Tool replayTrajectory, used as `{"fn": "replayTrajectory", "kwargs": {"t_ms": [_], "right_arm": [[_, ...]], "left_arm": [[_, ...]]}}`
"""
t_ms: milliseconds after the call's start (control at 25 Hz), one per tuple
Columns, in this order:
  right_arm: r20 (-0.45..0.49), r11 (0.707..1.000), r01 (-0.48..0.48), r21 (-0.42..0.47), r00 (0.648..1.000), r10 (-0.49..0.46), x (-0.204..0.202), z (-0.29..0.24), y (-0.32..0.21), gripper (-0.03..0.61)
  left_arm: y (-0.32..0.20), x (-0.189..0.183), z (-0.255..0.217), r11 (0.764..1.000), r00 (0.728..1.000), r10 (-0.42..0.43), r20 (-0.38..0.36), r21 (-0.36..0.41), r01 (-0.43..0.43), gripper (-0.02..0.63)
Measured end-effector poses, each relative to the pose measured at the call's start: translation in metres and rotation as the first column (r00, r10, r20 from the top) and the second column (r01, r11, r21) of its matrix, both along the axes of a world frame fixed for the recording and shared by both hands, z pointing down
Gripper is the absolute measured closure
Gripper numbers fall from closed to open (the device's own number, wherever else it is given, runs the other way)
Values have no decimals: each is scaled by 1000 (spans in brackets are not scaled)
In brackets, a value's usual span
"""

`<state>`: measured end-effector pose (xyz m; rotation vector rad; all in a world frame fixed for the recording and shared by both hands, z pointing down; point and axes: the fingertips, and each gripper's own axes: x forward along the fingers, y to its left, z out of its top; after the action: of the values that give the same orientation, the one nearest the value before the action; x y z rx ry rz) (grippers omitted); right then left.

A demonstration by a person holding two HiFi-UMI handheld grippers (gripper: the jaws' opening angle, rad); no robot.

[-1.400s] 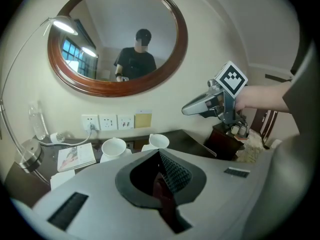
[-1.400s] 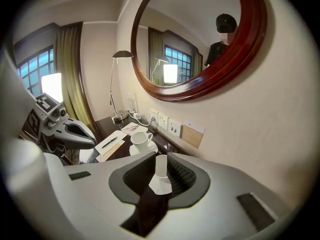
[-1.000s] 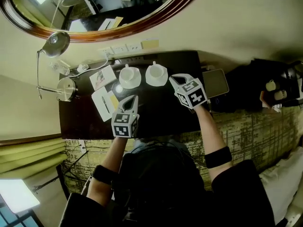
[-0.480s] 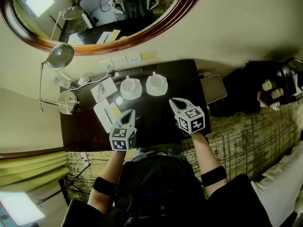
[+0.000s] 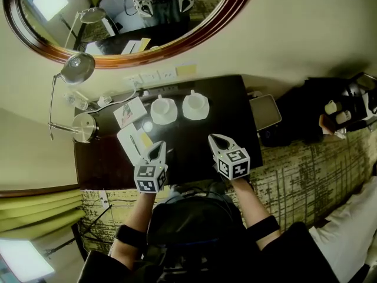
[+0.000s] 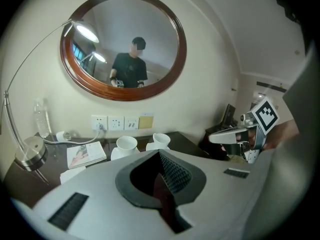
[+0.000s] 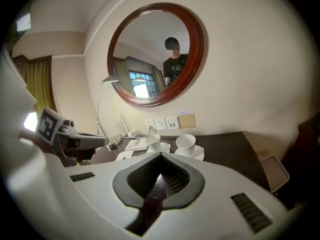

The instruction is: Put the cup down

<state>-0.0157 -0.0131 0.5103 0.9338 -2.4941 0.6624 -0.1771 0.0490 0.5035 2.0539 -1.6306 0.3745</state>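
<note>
The left gripper (image 5: 159, 147) and the right gripper (image 5: 212, 139), both grey with dark ribbed pads, had their jaws pressed together on nothing, and hung side by side over the near half of a dark, glossy rectangular table (image 5: 231, 108). The left cup (image 5: 162, 107) and the right cup (image 5: 194, 102), smooth, white and round, stood upright on white saucers (image 7: 199, 152) at the back of the table, near the wall and well apart from both grippers. Left of them lay a thin printed booklet (image 5: 128, 112) and a white notepad (image 5: 130, 139), with a polished metal lamp (image 5: 77, 68) on a thin curved stem at the table's left end. Above hung an oval mirror in a reddish wooden frame (image 5: 197, 35), cut off by the picture's top edge. The table's near edge was partly hidden behind the person's dark clothing, and the dark things to the right, beyond a pale flat tray (image 5: 265, 112), were too shadowed to tell. The tabletop between the grippers and the cups lay bare, as did its right part up to the edge.
</note>
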Motion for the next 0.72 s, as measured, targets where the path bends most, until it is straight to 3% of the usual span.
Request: {"fn": "replayTrajectory", "kwargs": {"t_ms": [280, 600, 720], "right_arm": [[-14, 1000, 28, -8, 1000, -28, 5, 11, 4, 577], [4, 998, 49, -29, 999, -49, 4, 7, 8, 577], [8, 999, 38, -32, 999, -38, 7, 8, 6, 577]], "left_arm": [[4, 5, 5, 1000, 1000, -4, 10, -12, 5, 614], [0, 3, 12, 998, 998, -65, 16, -11, 65, 614], [-8, 2, 21, 998, 998, -66, -7, -24, 66, 478]]}}
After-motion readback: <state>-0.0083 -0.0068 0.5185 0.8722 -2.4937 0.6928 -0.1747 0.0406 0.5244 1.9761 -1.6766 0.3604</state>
